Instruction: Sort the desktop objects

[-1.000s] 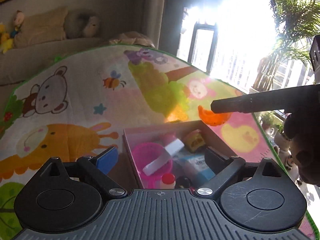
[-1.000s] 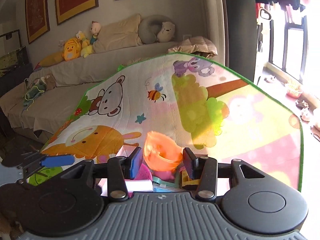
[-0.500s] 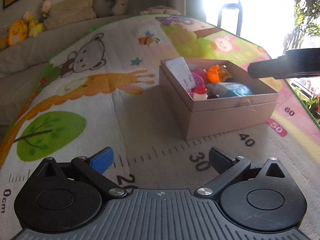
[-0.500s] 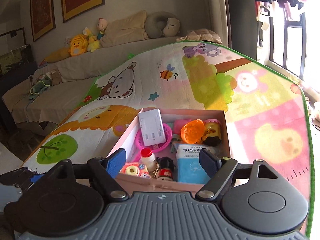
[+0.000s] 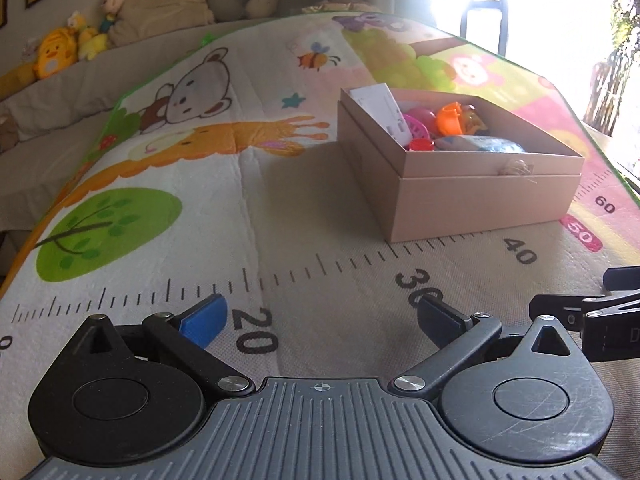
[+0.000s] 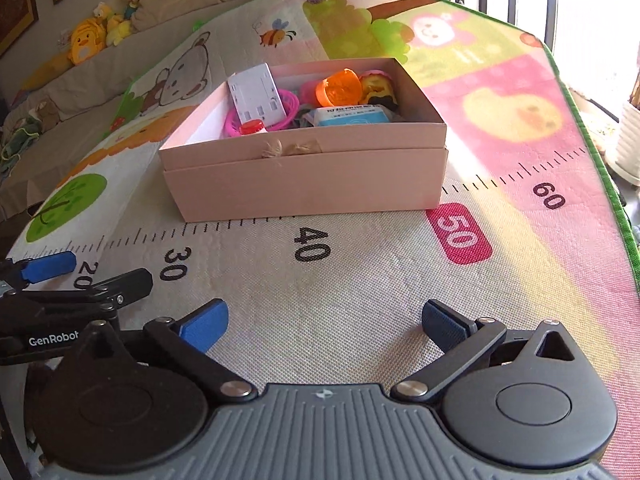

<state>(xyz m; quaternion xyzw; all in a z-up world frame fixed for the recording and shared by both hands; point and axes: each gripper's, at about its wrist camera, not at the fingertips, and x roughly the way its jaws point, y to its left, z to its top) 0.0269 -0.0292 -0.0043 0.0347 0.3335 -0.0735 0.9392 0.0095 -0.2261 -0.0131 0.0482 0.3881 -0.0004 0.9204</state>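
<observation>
Cartoon-printed play mat (image 6: 360, 280) with a ruler strip covers the surface. On its near side from the pink cardboard box (image 6: 304, 176), the left gripper (image 5: 318, 320) stands wide and empty; the right gripper (image 6: 324, 324) has its jaws opening, nothing between them. Inside the box lie an orange plastic cup (image 6: 338, 88), white card (image 6: 256, 96) and blue packet (image 6: 352, 115). Sorting looks finished; next, I judge, checking the mat for strays.
</observation>
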